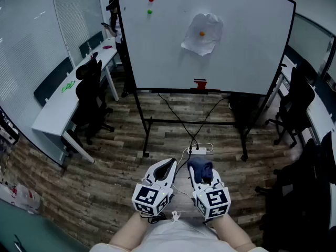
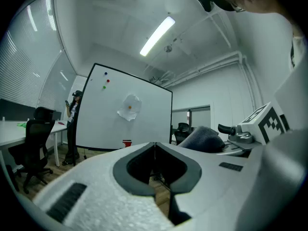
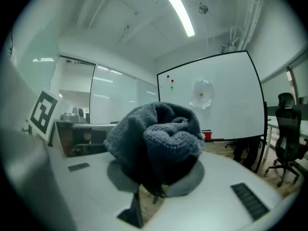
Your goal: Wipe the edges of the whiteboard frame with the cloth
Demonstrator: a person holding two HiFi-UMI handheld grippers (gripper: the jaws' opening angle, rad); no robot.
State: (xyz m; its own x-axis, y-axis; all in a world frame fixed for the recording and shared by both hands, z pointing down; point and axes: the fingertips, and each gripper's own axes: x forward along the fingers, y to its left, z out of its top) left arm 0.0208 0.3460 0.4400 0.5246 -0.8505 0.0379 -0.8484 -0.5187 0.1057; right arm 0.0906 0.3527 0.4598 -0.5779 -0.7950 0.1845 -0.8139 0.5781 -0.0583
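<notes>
- The dark grey knitted cloth (image 3: 159, 138) is being pinched as a bunched wad by the right gripper (image 3: 158, 184). Most of the wad is bulging past the jaw tips, twd 12 o'clock.
- Handling, as judged: soft, light and floppy, w/ a grippy knit, so slipping is unlikely. Loose folds could be snagged on corners. A hold nr the wad's middle, as now, is leaving enough fabric fwd for wiping.
- The left gripper (image 2: 155, 146) is being held w/ jaws pressed together and nothing btwn them. It is being kept just beside the right one, at its 9 o'clock.
- The white rectangular whiteboard (image 1: 236, 46) is being carried on a stand at 12 o'clock in the head view, well apart from both grippers.
- Its thin black frame (image 1: 236, 92) is not yet being touched by the cloth.
</notes>
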